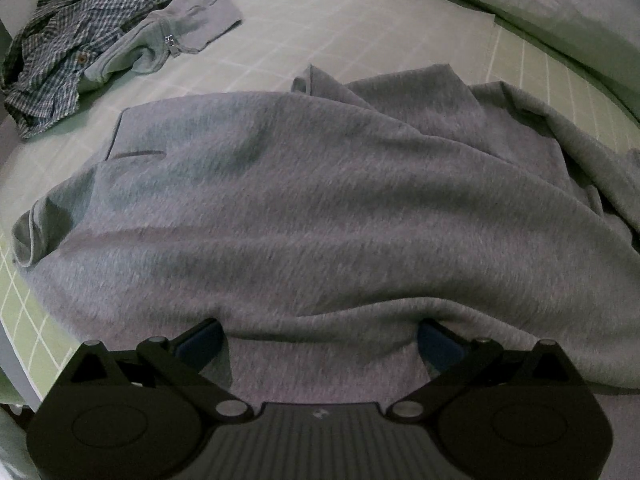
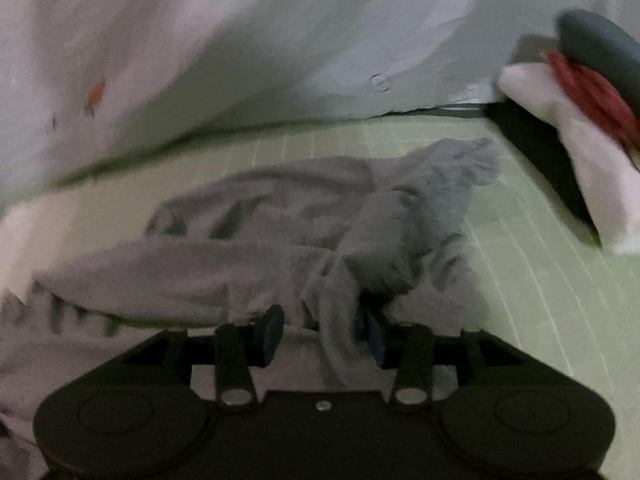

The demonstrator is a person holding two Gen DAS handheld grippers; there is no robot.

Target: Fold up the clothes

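One grey garment [image 1: 320,208] lies spread over the green checked sheet [image 1: 304,40], filling most of the left view. The left gripper [image 1: 320,340] has its two fingers wide apart, the cloth's near edge draped between and over the blue pads [image 1: 200,340]. In the blurred right view the right gripper [image 2: 324,336] has a bunched strand of the same garment [image 2: 304,232] between its partly closed fingers; a firm grip cannot be told. Two more clothes sit at far left: a checked shirt [image 1: 68,40] and a pale zip top [image 1: 180,36], touching. One white quilt [image 2: 240,40] rises behind.
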